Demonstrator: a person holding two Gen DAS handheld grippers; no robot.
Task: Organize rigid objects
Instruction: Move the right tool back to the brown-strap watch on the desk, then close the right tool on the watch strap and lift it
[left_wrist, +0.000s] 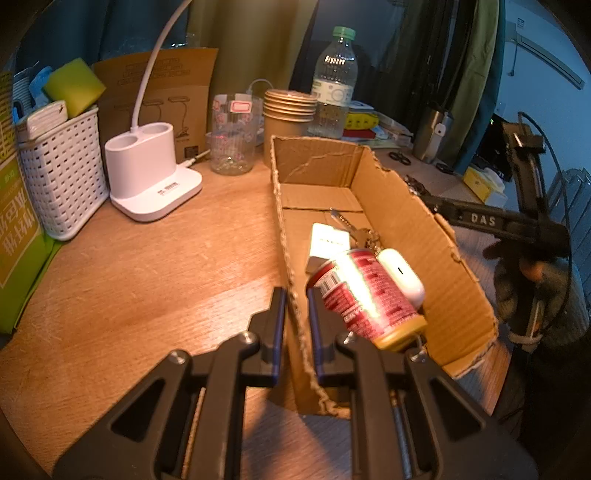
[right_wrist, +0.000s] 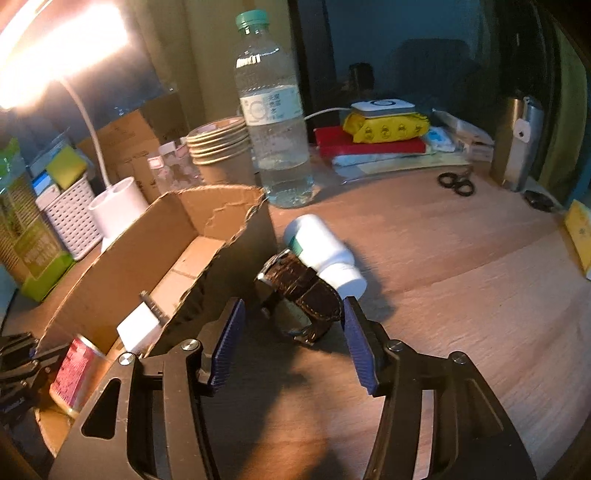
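An open cardboard box (left_wrist: 399, 206) lies on the wooden desk. Inside it are a red can (left_wrist: 365, 295), a white earbud case (left_wrist: 402, 277), a white charger block (left_wrist: 328, 243) and keys (left_wrist: 354, 225). My left gripper (left_wrist: 295, 325) straddles the box's near left wall, its jaws narrowly apart on that wall. In the right wrist view my right gripper (right_wrist: 291, 332) is open just in front of a brown leather watch (right_wrist: 303, 291), which leans against a white pill bottle (right_wrist: 325, 254) beside the box (right_wrist: 155, 236). The can (right_wrist: 74, 369) shows at lower left.
A white desk lamp base (left_wrist: 147, 173), a white basket (left_wrist: 62, 173), a clear cup (left_wrist: 232, 136), stacked paper cups (left_wrist: 288, 122) and a water bottle (right_wrist: 273, 118) stand behind the box. Scissors (right_wrist: 456, 182), books and a steel flask (right_wrist: 517, 144) are at the back right.
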